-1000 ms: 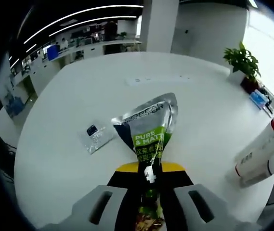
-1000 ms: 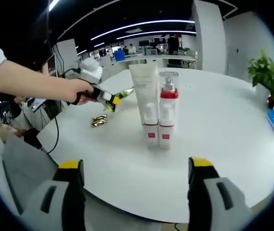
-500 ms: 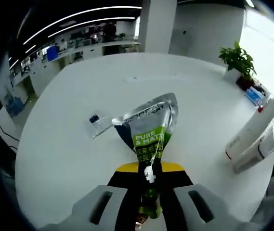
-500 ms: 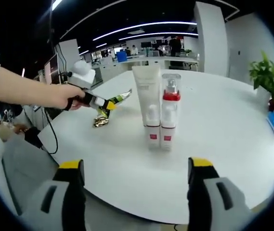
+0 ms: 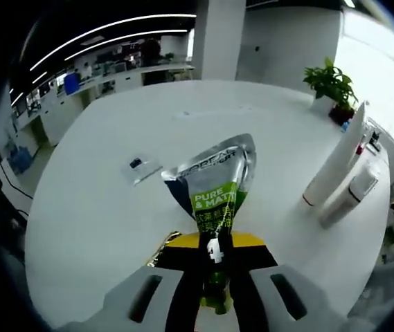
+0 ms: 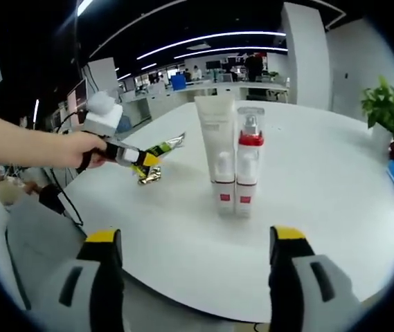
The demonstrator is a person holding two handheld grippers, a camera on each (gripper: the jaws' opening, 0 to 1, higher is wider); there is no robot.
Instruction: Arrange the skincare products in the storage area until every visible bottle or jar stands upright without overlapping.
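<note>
Left claw (image 5: 214, 277) was clamped on green-silver tube (image 5: 214, 183), held at frame centre above white surface (image 5: 100, 207). Right claw (image 6: 193, 252) was spread wide, nothing held. White tube (image 6: 219, 155) and red-capped bottle (image 6: 246, 162) were seen upright, touching, mid-frame. Small sachet (image 5: 139, 168) lay left of centre.

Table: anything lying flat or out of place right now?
Yes. A silver sachet lies flat on the table, and a crumpled gold wrapper sits below the left gripper, which holds a green tube off the surface. The white tube and pump bottle stand upright.
</note>
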